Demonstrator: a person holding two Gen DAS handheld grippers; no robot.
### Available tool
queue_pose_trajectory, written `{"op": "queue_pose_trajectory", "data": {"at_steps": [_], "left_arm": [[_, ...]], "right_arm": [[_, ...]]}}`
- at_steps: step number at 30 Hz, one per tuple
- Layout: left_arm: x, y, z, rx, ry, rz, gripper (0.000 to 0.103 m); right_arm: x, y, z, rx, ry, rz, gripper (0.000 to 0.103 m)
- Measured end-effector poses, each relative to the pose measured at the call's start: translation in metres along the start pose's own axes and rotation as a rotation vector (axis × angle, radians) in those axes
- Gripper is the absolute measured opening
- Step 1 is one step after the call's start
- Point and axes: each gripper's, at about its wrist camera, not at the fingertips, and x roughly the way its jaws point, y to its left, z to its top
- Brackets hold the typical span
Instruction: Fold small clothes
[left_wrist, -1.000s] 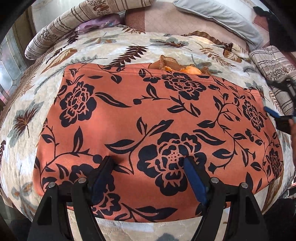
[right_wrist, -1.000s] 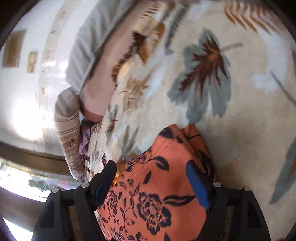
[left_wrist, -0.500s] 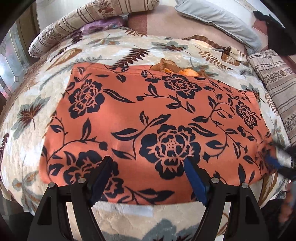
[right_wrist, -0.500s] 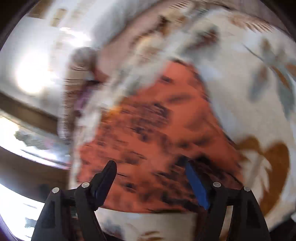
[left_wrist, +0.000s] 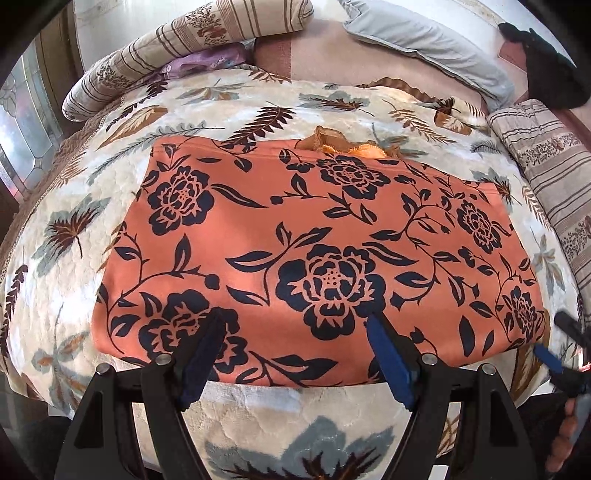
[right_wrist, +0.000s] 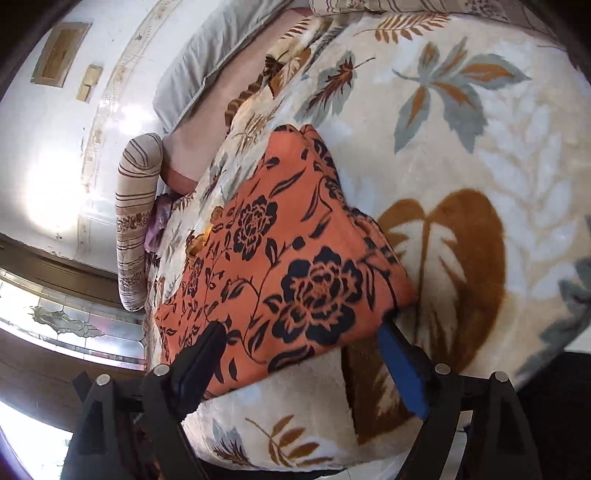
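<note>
Left wrist view: left gripper is hovering with jaws spread wide over the near edge of the orange floral garment, nothing between the blue pads, pads not pressing on the cloth. Garment is lying flat and smoothed out as a wide rectangle on the leaf-print blanket, near hem just beyond the fingertips. At the right edge of this view the right gripper is sitting at the garment's near right corner, a person's fingers showing below it. Beyond the garment's far hem a small crumpled orange-brown cloth is peeking out, touching or tucked under that hem, cannot tell which. Farther back: a striped bolster pillow at far left with a purple cloth just beside it, a grey pillow at the head of the bed, a second striped pillow along the right side, a black item at top right, too unclear to name

Right wrist view: right gripper jaws have just been opening and are standing wide apart, straddling the garment's corner. One finger is over the cloth, the blue pad is just beside the folded side edge; no pinch visible. Garment is stretching away from this gripper toward the striped bolster and a window with patterned glass at far left
</note>
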Motion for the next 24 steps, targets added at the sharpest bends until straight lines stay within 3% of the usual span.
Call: {"op": "queue_pose_trajectory", "data": {"at_steps": [4, 15, 17, 19, 20, 22, 24], "left_arm": [[0.004, -0.005, 0.003, 0.017, 0.0, 0.011, 0.079], [0.021, -0.007, 0.004, 0.004, 0.013, -0.005, 0.079], [0.029, -0.008, 0.004, 0.01, 0.028, -0.004, 0.079], [0.036, -0.01, 0.004, 0.024, 0.033, 0.008, 0.079], [0.039, -0.01, 0.004, 0.03, 0.032, 0.013, 0.079], [0.041, -0.01, 0.005, 0.035, 0.031, 0.016, 0.079], [0.04, -0.009, 0.007, 0.031, 0.026, 0.01, 0.079]], "right_arm": [[0.014, -0.009, -0.009, 0.076, 0.055, 0.013, 0.086], [0.028, -0.014, 0.011, 0.185, -0.011, 0.055, 0.085], [0.033, -0.01, 0.014, 0.186, -0.028, 0.047, 0.077], [0.038, -0.012, 0.017, 0.188, -0.024, 0.009, 0.05], [0.039, -0.012, 0.018, 0.187, -0.022, 0.002, 0.046], [0.041, -0.01, 0.021, 0.161, -0.01, -0.012, 0.023], [0.039, -0.003, 0.022, 0.112, -0.018, -0.034, 0.012]]}}
